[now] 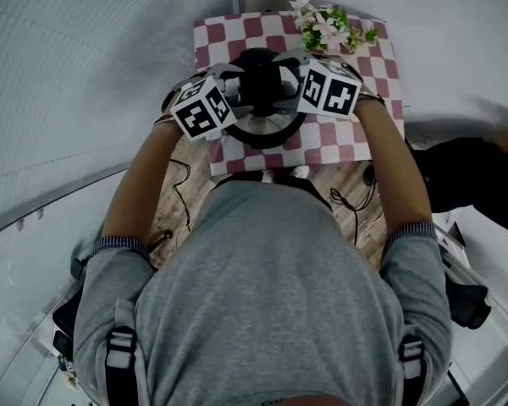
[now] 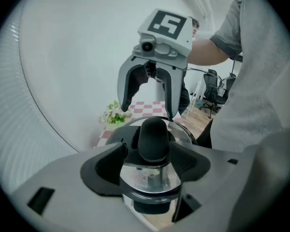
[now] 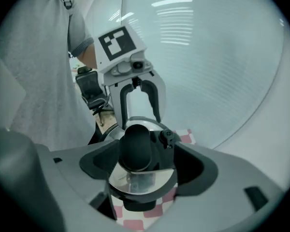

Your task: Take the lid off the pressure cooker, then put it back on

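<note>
Looked down from the head view on the pressure cooker [image 1: 269,139], parked toward the near edge of a checked cloth [image 1: 356,146], flowers [image 1: 326,25] up in the far corner. Found the left gripper [image 1: 240,91] and right gripper [image 1: 286,85] crowded in over it from either side. Could not read the jaws from up there, tucked as they were under the marker cubes. Got that from the left gripper view instead: spread wide, pads clear on both sides of the black knob [image 2: 154,138], gripping nothing, with the shiny lid [image 2: 150,177] just beneath. Same again in the right gripper view: wide open around that knob, holding nothing, facing the other gripper across the lid. Saw little room on the near side, hard by the person's body. Had bare cloth beyond the cooker, white wall curving round behind, and office chairs [image 2: 211,79] well off to one side.
</note>
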`<state>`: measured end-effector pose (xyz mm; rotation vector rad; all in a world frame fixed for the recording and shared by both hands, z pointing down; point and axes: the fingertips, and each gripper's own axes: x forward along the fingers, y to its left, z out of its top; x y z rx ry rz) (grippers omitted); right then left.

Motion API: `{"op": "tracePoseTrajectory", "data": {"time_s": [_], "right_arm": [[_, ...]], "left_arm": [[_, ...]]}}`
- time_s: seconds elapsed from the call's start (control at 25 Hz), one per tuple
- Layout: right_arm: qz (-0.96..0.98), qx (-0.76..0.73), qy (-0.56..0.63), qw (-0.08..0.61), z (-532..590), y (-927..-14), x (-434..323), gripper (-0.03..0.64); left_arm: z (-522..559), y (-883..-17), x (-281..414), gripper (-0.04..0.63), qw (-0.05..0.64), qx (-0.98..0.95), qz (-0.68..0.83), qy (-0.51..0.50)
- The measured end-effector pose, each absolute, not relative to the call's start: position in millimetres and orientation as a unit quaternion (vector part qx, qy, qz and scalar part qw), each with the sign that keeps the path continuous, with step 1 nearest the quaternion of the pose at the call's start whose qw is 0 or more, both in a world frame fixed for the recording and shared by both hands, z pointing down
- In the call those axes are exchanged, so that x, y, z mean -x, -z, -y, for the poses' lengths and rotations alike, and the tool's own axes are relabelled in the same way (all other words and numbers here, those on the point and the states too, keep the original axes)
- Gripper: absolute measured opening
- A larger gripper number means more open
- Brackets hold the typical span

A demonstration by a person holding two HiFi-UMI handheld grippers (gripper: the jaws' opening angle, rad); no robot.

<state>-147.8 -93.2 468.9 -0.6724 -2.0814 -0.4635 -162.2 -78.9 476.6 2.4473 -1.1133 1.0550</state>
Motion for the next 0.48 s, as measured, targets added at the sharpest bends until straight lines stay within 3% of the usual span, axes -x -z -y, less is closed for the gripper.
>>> {"op": "tracePoseTrajectory", "data": {"time_s": [0.48], "right_arm": [[0.971,0.090,0.056,0.215,91.3,-406.4,111.7,0.347]], "left_arm": [[61.1,-391.0,155.9,0.325,0.055,-0.847,0.517,-0.110]]}}
